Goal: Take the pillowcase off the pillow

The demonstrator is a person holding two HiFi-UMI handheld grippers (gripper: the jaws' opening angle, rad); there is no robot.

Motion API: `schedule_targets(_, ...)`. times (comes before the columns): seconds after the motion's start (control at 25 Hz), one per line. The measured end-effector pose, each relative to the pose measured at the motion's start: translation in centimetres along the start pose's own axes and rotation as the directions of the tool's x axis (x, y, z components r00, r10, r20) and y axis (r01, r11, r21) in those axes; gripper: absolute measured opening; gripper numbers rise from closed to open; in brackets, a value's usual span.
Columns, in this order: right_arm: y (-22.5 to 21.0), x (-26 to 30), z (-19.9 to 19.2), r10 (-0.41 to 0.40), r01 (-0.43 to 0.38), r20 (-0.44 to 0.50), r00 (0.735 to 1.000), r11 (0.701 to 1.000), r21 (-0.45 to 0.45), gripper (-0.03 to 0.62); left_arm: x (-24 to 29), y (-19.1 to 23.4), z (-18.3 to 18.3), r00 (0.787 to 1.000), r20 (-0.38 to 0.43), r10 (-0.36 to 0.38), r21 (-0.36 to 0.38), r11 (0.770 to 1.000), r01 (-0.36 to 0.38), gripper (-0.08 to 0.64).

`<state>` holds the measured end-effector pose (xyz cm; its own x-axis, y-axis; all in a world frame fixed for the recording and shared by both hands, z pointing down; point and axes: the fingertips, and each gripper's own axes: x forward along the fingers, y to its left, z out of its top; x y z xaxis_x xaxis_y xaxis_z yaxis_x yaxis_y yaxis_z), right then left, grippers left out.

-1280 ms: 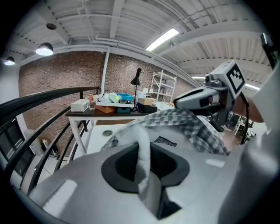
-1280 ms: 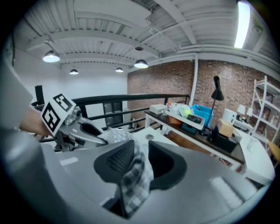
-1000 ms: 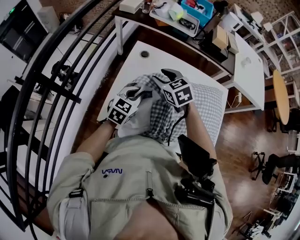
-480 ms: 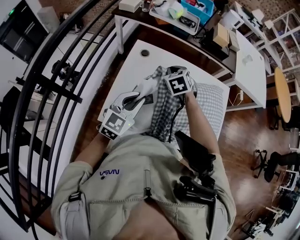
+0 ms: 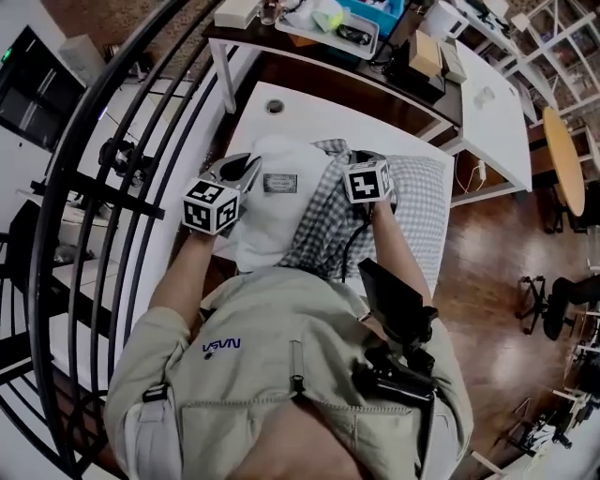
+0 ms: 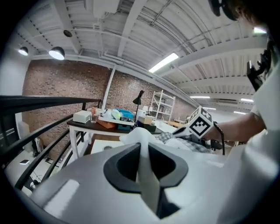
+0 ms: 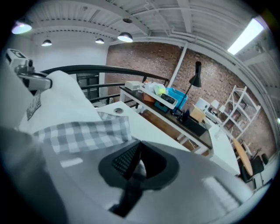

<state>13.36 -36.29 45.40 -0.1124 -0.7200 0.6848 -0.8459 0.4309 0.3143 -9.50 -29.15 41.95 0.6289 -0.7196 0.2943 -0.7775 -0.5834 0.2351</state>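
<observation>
A white pillow (image 5: 272, 220) with a small label stands up over the white table (image 5: 309, 108); the head view shows most of it bare. The grey checked pillowcase (image 5: 319, 225) hangs bunched along its right side and spreads flat over the table to the right. My left gripper (image 5: 246, 167) is shut on the pillow's upper left corner, and white cloth (image 6: 139, 133) runs between its jaws (image 6: 144, 148). My right gripper (image 5: 361, 157) is shut at the pillowcase's top edge, with a pale sliver of cloth between its pads (image 7: 136, 159). The checked cloth (image 7: 83, 133) lies just to its left.
A black curved railing (image 5: 122, 141) runs close along the left. Behind the white table stands a dark table with a blue bin (image 5: 375, 14) and trays. A white desk (image 5: 487, 103) and a round wooden table (image 5: 562, 169) are at the right, on a wooden floor.
The right gripper came down onto the pillowcase's top edge and shut. The left gripper swung out left and back up with the pillow's corner, and more white pillow now shows.
</observation>
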Motion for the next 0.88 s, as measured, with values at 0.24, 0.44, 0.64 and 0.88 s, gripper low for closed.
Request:
schedule_targets(0.24, 0.6, -2.2, 0.9, -0.003, -0.011, 0.136, 0.991, 0.994, 0.105, 0.067, 0.8, 1.6, -2.5, 0.998, -0.035, 0.043, -0.024, 0.999, -0.044, 0.183)
schedule_targets(0.44, 1.5, -7.4, -0.1, -0.029, -0.033, 0.218, 0.975, 0.960, 0.278, 0.067, -4.4, 0.7, -2.8, 0.999, 0.024, 0.045, -0.065, 0.997, -0.043, 0.238)
schedule_targets(0.64, 4.8, -12.1, -3.4, -0.041, -0.055, 0.226, 0.973, 0.914, 0.403, 0.067, -7.2, -4.4, -5.7, 0.997, 0.004, -0.071, -0.054, 0.996, 0.071, 0.242)
schedule_targets(0.88, 12.4, -15.8, -5.5, 0.045, -0.152, 0.269, 0.962, 0.907, 0.393, 0.067, -8.1, -9.7, -12.3, 0.967, -0.166, -0.192, 0.080, 0.975, 0.207, 0.259)
